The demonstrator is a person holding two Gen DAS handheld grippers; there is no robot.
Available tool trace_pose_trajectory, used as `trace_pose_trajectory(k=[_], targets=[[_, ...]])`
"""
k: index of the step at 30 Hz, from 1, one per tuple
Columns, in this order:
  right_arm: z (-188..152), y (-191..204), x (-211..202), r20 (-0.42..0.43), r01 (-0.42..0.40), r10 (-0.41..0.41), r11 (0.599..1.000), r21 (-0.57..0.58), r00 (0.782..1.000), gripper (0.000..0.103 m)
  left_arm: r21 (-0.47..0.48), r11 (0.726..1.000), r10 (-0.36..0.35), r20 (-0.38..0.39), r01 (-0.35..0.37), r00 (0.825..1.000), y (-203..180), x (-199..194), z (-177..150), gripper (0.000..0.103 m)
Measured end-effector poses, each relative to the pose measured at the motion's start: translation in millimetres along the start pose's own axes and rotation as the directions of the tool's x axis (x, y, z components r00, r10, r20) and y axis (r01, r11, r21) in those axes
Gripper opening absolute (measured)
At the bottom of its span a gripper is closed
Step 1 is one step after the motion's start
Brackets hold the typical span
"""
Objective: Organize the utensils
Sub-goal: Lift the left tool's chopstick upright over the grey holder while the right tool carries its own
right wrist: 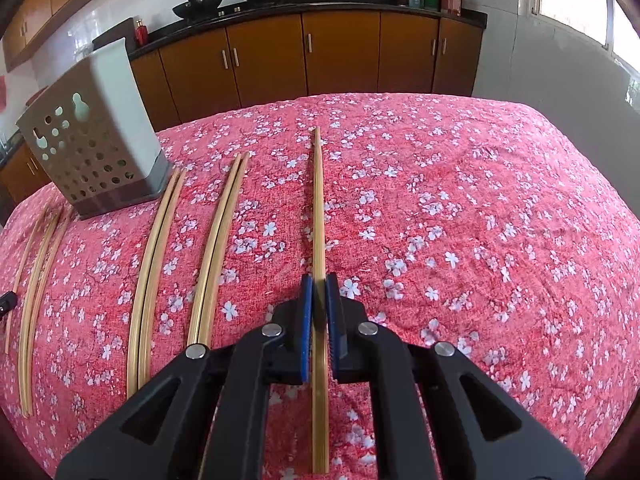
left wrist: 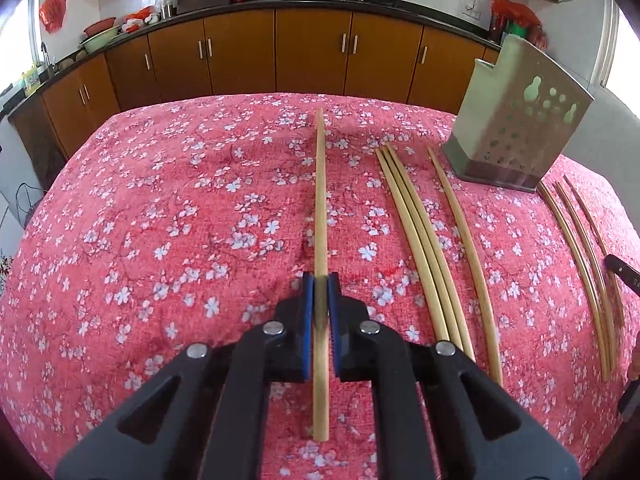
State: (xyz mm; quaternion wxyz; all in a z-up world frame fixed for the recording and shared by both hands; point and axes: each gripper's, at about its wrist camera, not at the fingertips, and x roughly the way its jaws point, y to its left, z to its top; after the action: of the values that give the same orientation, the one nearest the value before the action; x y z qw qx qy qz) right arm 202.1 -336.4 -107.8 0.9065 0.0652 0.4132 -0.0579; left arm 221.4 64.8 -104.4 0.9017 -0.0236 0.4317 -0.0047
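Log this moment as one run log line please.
left gripper: shut on chopstick | right gripper: shut on chopsticks | holder: upright on tablecloth

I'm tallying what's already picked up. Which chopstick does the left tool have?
The lone chopstick left of the group of three. The left tool is shut on it, its blue pads pressing its sides; the others lie free on the cloth.

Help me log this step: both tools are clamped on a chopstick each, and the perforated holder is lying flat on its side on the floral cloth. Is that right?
One detail is off: the perforated holder stands upright on its base on the floral cloth, as the right wrist view shows. The rest holds: the left tool is shut on a chopstick, and the right tool on another chopstick.
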Motion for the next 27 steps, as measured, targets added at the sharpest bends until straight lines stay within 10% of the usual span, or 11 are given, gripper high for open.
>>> trace_pose_trajectory(k=[13,17,27], targets=[[-19.4,-1.7,-20.7,0.003,-0.005,0.005,1.000,-0.006,1.000,0.008,0.042,0.998,0.037,-0.002,-0.037,0.999,-8.1,-16.2,-16.4,0.009],[-4.8,-2.2,-55.0,0.116,-0.020,0.021,1.000,-0.011,0.993,0.008,0.045,0.998,0.029,0.094,-0.034,0.995,-6.3,-50.0,-7.1,0.008],[55.6,8.2,-132.6,0.383,-0.031,0.044,0.999,-0.038,0.923,0.008,-0.040,0.999,-0.001,0.379,0.017,0.925,6.3,-145.3,61.2,0.008]])
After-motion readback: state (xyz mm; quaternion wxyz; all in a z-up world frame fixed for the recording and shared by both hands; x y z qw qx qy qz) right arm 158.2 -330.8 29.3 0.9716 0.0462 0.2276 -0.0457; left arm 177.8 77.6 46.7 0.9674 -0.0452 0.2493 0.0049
